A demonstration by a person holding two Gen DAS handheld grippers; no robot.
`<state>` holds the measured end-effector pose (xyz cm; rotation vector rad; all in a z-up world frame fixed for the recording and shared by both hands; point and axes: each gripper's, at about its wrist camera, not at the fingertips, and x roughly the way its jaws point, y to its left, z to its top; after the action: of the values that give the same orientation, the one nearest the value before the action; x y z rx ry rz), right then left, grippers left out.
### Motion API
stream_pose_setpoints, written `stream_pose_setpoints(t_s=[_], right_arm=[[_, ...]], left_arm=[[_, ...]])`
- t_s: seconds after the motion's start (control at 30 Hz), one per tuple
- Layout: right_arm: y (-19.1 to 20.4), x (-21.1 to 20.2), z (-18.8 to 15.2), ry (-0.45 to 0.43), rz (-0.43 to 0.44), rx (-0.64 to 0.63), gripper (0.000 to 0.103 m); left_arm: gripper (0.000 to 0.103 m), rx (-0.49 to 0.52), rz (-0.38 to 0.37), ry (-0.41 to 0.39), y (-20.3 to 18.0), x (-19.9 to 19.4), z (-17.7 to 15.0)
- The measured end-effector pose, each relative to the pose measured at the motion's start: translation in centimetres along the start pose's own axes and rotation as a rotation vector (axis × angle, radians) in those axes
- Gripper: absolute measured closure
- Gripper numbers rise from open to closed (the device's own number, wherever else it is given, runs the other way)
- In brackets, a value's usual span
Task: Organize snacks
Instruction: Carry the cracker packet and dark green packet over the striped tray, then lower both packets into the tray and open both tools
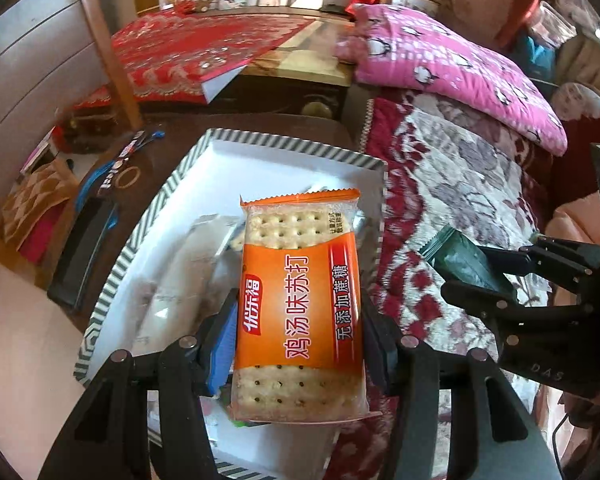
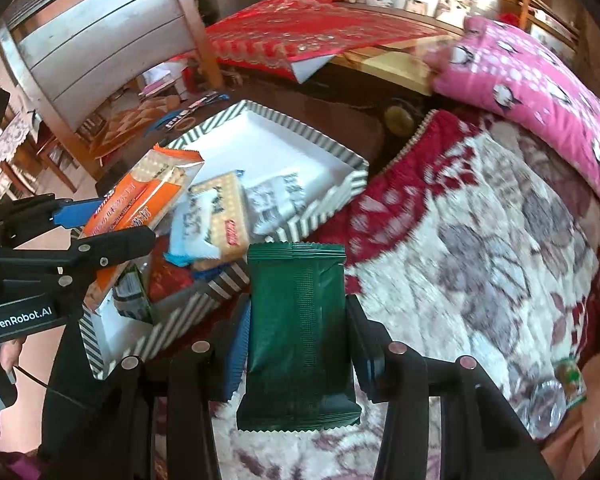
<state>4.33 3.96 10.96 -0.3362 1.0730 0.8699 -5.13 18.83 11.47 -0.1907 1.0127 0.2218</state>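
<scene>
My left gripper point(image 1: 300, 336) is shut on an orange cracker packet point(image 1: 300, 300), held upright above a white tray with a striped rim point(image 1: 172, 184). That same orange cracker packet point(image 2: 140, 204) and the left gripper point(image 2: 104, 228) show at the left of the right wrist view, over the tray point(image 2: 336, 200). My right gripper point(image 2: 298, 340) is shut on a dark green snack packet point(image 2: 298, 328), hanging over the flowered blanket just right of the tray. In the left wrist view the right gripper point(image 1: 488, 276) holds the green packet point(image 1: 464, 260) at the right. Several packets point(image 2: 216, 216) lie in the tray.
A red and cream flowered blanket point(image 2: 480, 240) covers the bed on the right, with a pink quilt point(image 2: 540, 100) behind it. The tray rests on a dark table point(image 1: 172, 136) with a black case point(image 1: 84, 248), tape and pens on its left. A wooden post point(image 1: 108, 40) stands behind.
</scene>
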Motion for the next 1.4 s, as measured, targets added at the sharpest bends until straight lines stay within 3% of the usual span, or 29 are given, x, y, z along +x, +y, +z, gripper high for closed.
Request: stream_pose_setpoints(t_s=[0.57, 1.17, 1.4], right_arm=[[4.9, 4.5, 5.1, 0.048, 0.042, -0.106, 0.054], [5.5, 10.3, 8.1, 0.122, 0.011, -0.114, 0.054], [5.7, 10.5, 8.1, 0.117, 0.019, -0.105, 0.048]], left_arm=[[0.05, -0.112, 0.064, 0.025, 5.9, 0.4, -1.8], [0.05, -0.137, 0.076, 0.04, 6.8, 1.9, -1.4], [0.047, -0.145, 0.093, 0.039, 6.9, 2.1, -1.4]])
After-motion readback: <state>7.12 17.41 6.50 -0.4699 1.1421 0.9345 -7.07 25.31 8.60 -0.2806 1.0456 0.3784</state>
